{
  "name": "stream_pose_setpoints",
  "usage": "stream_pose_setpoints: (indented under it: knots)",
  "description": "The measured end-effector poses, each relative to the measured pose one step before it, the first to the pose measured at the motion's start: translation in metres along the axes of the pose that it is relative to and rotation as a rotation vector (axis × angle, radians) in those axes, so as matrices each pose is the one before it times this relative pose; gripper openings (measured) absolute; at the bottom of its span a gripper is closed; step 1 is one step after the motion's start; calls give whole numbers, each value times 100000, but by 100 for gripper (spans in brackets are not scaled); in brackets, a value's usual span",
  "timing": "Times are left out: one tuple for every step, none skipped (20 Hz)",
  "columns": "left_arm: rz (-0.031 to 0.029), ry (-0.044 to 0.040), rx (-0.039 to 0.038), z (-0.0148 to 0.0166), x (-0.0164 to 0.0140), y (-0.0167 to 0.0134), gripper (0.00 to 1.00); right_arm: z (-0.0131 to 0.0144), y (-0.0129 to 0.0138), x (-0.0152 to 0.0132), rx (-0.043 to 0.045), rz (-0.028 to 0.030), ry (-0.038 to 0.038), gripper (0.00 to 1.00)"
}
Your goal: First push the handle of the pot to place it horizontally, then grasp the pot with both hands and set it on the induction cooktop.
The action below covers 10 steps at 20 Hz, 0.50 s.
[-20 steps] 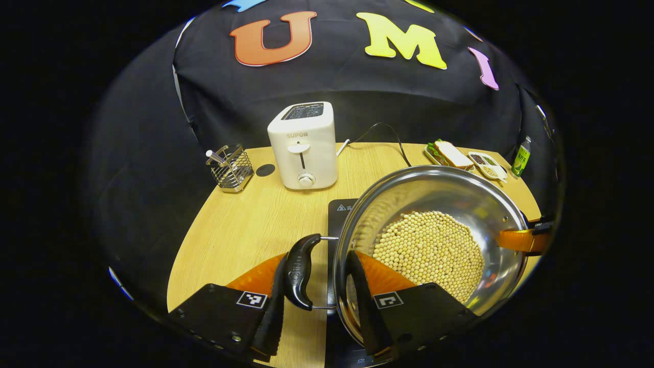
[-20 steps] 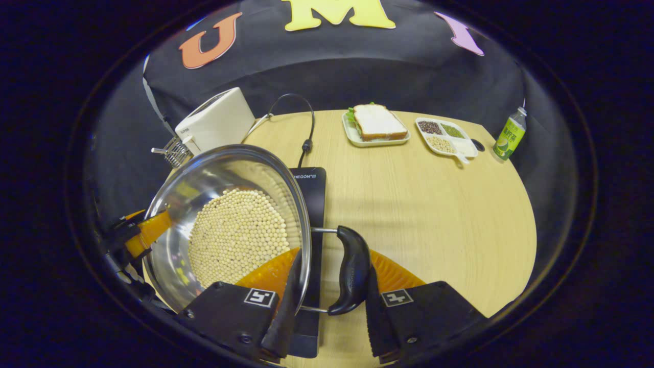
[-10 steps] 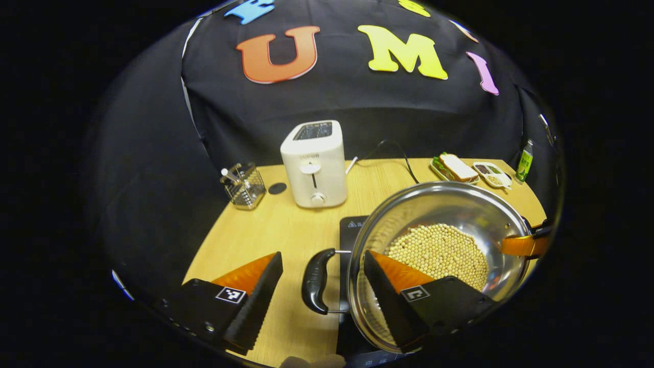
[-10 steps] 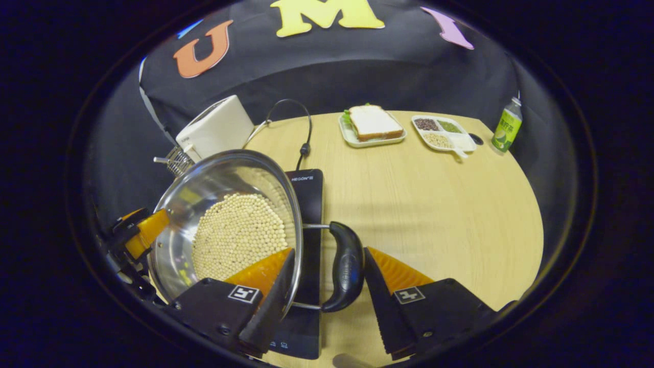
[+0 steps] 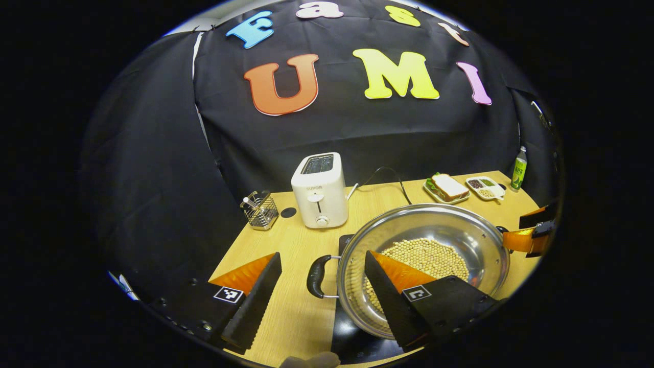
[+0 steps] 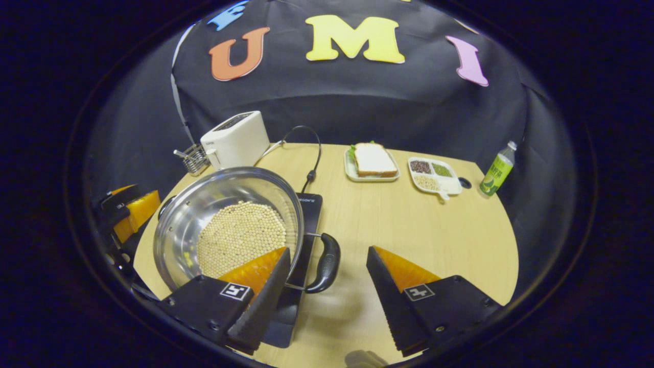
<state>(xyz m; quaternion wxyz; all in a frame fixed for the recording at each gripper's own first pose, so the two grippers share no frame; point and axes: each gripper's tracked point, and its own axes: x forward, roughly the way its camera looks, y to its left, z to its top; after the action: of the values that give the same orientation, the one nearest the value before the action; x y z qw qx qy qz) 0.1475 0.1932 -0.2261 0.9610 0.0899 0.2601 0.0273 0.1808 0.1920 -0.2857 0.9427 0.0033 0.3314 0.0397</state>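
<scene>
Pot set on the cooktop, both grippers spread wide.
The pot [image 5: 424,266] rests on the induction cooktop [image 6: 301,230]; left gripper [image 5: 319,291] straddles its 9 o'clock handle [image 5: 316,276], right gripper [image 6: 327,289] its 3 o'clock handle [image 6: 327,263], touching neither.

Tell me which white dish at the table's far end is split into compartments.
The white divided tray holding beans, beside the green bottle; the other white plate carries one sandwich.

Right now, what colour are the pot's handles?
Black, on thin metal wire loops. The pot handle shows best in the right gripper view.
</scene>
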Motion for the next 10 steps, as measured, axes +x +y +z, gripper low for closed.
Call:
stream_pose_setpoints:
  knots:
    - [772, -294, -227, 93, -737, -424, 96, 1, -249, -790, -1273, 49, -1288, 94]
    - [-598, -819, -710, 228, -859, -984, 97, 173, -388, -811, -1042, 778, -1744, 94]
    - [-909, -1913, -698, 526, -999, -1033, 97, 101, -209, -1174, -1887, 441, -1798, 95]
    - [-1136, -2149, -217, 663, -1190, -1150, 97, 294, -353, -1194, -2300, 197, -2469, 94]
    - [-683, -2371, 511, 821, -1238, -984, 96, 492, -508, -1288, -2468, -211, -2875, 95]
    - [-154, -2322, 673, 756, -1194, -690, 96, 529, -556, -1405, -2091, -479, -3410, 94]
    - [-709, -2231, -13, 775, -1135, -1000, 97, 599, -766, -1489, -1408, -748, -3129, 95]
    - [-782, -1951, -600, 653, -1093, -1053, 97, 678, -708, -1446, -822, -322, -2993, 94]
    - [-564, -1586, -1016, 840, -1128, -1025, 97, 601, -897, -1544, -624, -635, -2935, 95]
    - [14, -1495, -1151, 792, -1309, -1015, 96, 917, -989, -1916, -480, -909, -2697, 95]
